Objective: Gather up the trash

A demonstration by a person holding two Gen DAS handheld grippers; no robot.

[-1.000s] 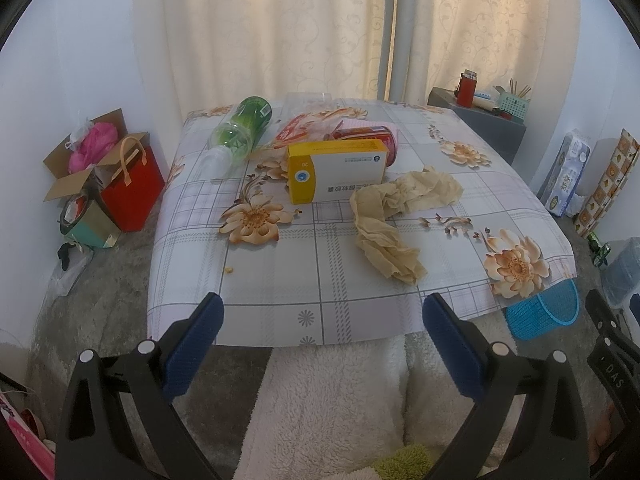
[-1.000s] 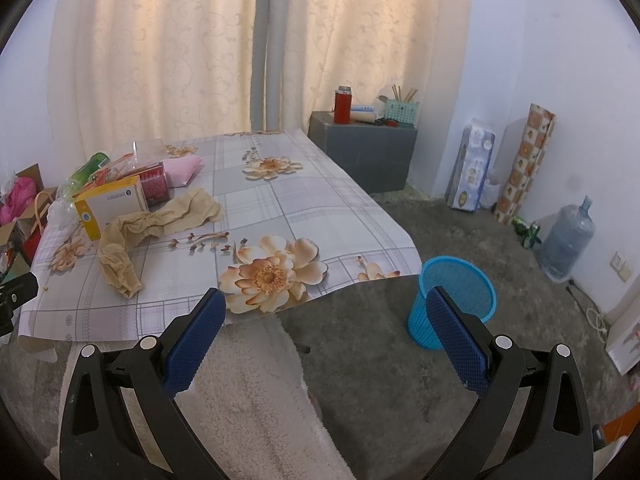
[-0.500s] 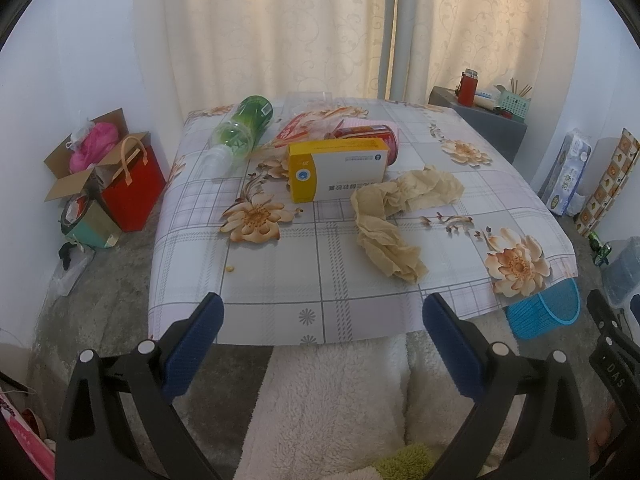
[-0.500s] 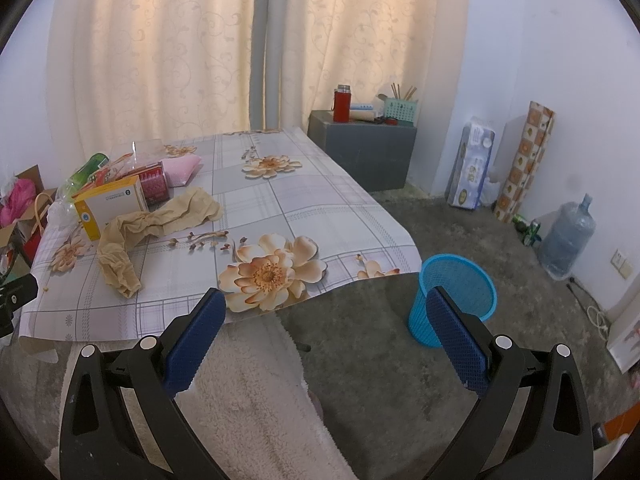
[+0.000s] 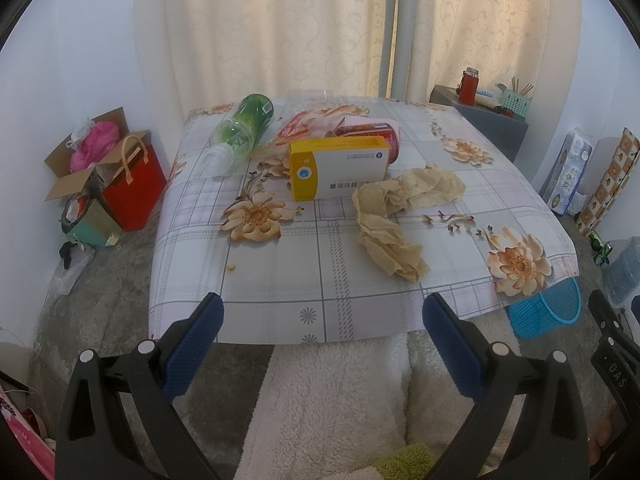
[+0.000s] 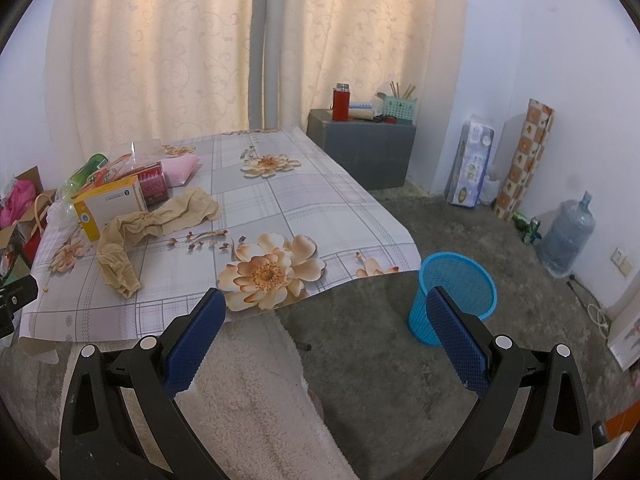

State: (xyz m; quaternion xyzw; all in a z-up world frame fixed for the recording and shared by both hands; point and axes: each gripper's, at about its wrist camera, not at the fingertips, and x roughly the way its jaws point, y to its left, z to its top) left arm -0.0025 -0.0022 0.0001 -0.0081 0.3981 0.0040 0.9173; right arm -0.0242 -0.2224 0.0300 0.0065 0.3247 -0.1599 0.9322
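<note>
Your blue mesh plastic wastebasket (image 6: 456, 298) stands upright on the grey floor just beside the near right corner of the floral-patterned table (image 6: 256, 208); what shows of its inside holds nothing. Left of the table, an open brown cardboard box (image 5: 86, 152) holds a pink bundle (image 5: 94, 146), and a red paper gift bag (image 5: 134, 196) stands against it. The trash lies on the tabletop: a crumpled beige cloth-like strip (image 5: 394, 216) touches a yellow-and-white rectangular carton (image 5: 340, 168), behind which lie a red can (image 5: 372, 136) and a green clear plastic bottle (image 5: 240, 128) on its side. You hold your left gripper (image 5: 322, 344) level before the table's near edge, its blue-padded fingers (image 5: 194, 344) spread wide and empty. Your right gripper (image 6: 322, 340) points between table corner and wastebasket, equally spread, gripping nothing.
</note>
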